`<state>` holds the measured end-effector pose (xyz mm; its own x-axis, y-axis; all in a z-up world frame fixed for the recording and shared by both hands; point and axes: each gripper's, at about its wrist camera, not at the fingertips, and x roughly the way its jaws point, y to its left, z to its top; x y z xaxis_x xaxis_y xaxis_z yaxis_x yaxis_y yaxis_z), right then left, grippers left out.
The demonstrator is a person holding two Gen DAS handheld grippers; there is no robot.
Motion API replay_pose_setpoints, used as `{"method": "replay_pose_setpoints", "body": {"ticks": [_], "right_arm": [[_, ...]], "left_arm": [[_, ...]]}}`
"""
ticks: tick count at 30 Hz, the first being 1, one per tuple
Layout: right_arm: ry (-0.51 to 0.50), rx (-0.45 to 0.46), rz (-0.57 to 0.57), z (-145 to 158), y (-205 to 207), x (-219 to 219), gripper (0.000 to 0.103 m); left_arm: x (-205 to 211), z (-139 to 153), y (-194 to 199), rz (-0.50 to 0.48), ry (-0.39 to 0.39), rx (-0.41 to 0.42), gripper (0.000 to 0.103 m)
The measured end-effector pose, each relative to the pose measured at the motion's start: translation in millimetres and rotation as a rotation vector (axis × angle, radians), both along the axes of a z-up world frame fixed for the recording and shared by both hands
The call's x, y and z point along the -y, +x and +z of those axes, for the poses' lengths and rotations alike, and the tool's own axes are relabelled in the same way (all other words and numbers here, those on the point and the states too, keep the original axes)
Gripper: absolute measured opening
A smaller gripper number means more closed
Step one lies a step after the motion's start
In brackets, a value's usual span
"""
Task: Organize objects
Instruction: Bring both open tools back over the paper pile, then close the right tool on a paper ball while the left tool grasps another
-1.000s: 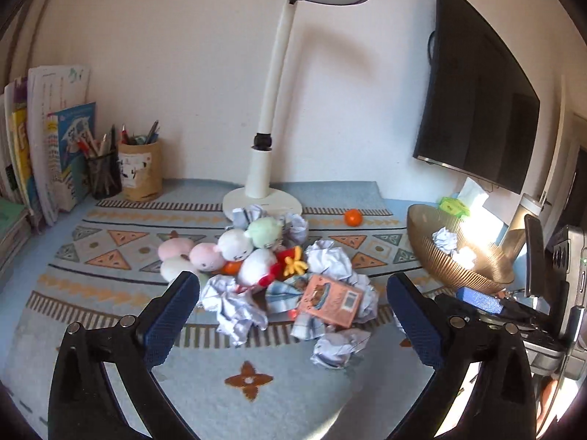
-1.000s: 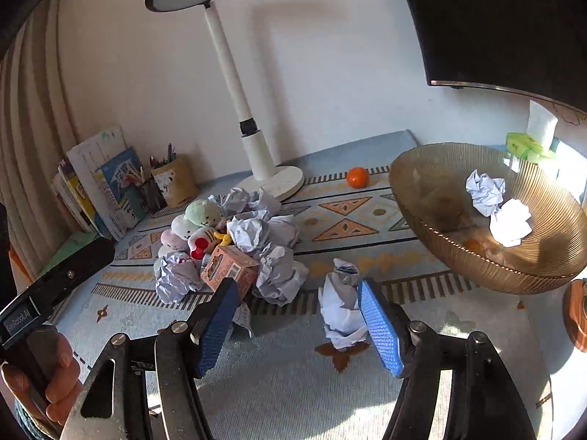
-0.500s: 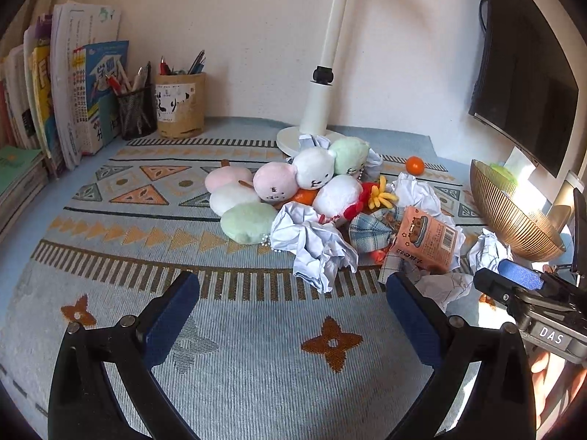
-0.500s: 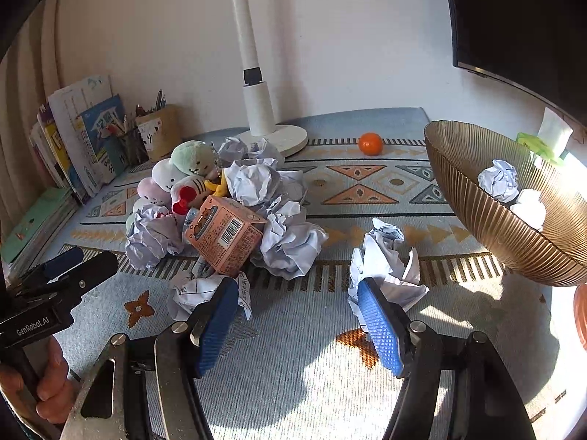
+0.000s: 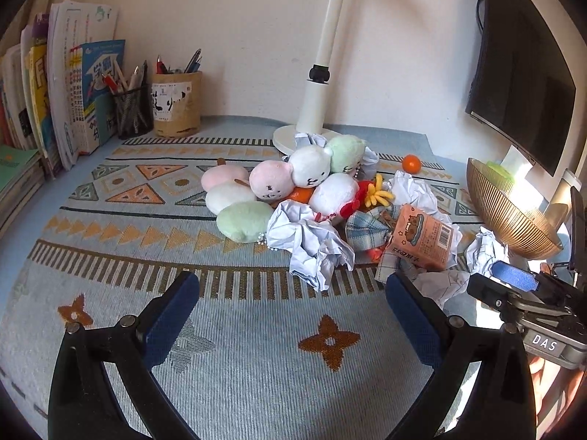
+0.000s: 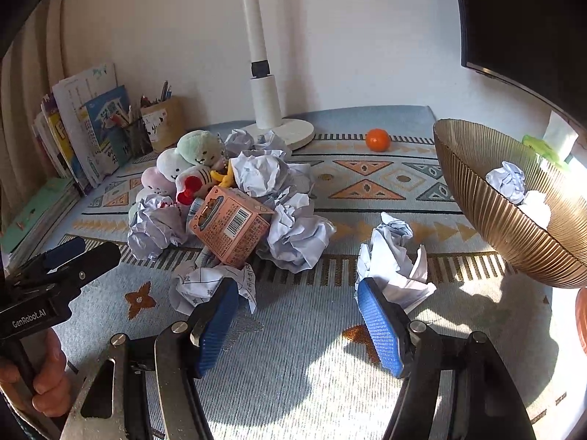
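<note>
Both tongs gape empty: left gripper [image 5: 291, 310], right gripper [image 6: 299, 315]. Paper ball [image 6: 394, 260] lies just beyond the right pad, near the bowl [image 6: 488, 198]. Risk: the off-centre closing pad shoves it away.

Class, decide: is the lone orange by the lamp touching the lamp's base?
Apart. The right wrist view shows the orange sitting alone, with a clear strip of patterned mat between it and the lamp base.
</note>
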<state>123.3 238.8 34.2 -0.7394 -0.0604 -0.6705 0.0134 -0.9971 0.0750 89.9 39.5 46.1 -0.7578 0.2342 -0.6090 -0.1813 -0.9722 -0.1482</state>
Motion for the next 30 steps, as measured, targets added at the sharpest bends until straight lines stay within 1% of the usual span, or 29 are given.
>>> {"method": "replay_pose_setpoints", "body": {"ticks": [5, 7, 9, 10, 13, 15, 16, 17, 19, 21, 24, 25, 26, 27, 28, 29, 30], "right_arm": [[-0.004, -0.020, 0.015, 3.2, 5.0, 0.5, 0.066], [-0.042, -0.036, 0.042, 6.5, 10.7, 0.2, 0.066], [-0.099, -0.027, 0.091, 8.6, 13.4, 2.7, 0.067], [-0.107, -0.018, 0.110, 8.6, 13.0, 6.4, 0.067], [-0.061, 0.001, 0.142, 7.2, 9.1, 23.6, 0.067], [-0.045, 0.019, 0.158, 3.3, 4.9, 32.4, 0.068], [-0.045, 0.032, 0.161, 1.0, 1.5, 35.4, 0.069], [-0.045, 0.044, 0.162, -1.0, -1.9, 37.8, 0.072], [-0.037, 0.066, 0.155, -4.6, -10.2, 41.4, 0.076], [-0.029, 0.092, 0.150, -7.4, -18.5, 44.8, 0.077], [-0.015, 0.113, 0.142, -10.7, -27.2, 49.9, 0.077], [-0.003, 0.121, 0.133, -12.1, -29.1, 50.9, 0.077], [0.003, 0.126, 0.130, -12.7, -29.4, 50.5, 0.074], [-0.004, 0.126, 0.137, -12.7, -28.8, 50.1, 0.067], [-0.013, 0.126, 0.145, -12.6, -27.9, 49.5, 0.057], [-0.011, 0.120, 0.141, -11.6, -26.3, 48.7, 0.056], [-0.010, 0.117, 0.136, -10.9, -24.4, 48.0, 0.051]], "left_arm": [[-0.2, -0.6, -0.4, -0.003, 0.006, 0.006, 0.102], [0.2, -0.5, -1.4, -0.003, 0.010, 0.011, 0.102], [1.3, -0.2, -2.5, -0.018, 0.029, 0.021, 0.097], [1.9, -0.5, -4.7, -0.030, 0.044, 0.035, 0.093], [2.5, -1.7, -14.3, -0.034, 0.082, 0.068, 0.093], [2.0, -1.2, -22.6, -0.046, 0.118, 0.084, 0.091], [0.1, -0.9, -27.0, -0.052, 0.123, 0.091, 0.089], [-2.8, -0.8, -31.6, -0.054, 0.120, 0.097, 0.089], [-8.9, -3.0, -41.4, -0.056, 0.110, 0.113, 0.088], [-13.0, -7.0, -49.3, -0.057, 0.103, 0.125, 0.085], [-18.5, -13.7, -57.8, -0.054, 0.095, 0.160, 0.069], [-19.8, -16.1, -59.4, -0.058, 0.090, 0.173, 0.060], [-20.9, -17.4, -59.6, -0.065, 0.088, 0.181, 0.049], [-20.8, -18.0, -58.5, -0.072, 0.088, 0.182, 0.045], [-20.4, -17.1, -55.9, -0.077, 0.089, 0.174, 0.037], [-19.5, -15.5, -52.9, -0.078, 0.088, 0.163, 0.036], [-18.6, -14.0, -49.4, -0.076, 0.085, 0.152, 0.034]]}}
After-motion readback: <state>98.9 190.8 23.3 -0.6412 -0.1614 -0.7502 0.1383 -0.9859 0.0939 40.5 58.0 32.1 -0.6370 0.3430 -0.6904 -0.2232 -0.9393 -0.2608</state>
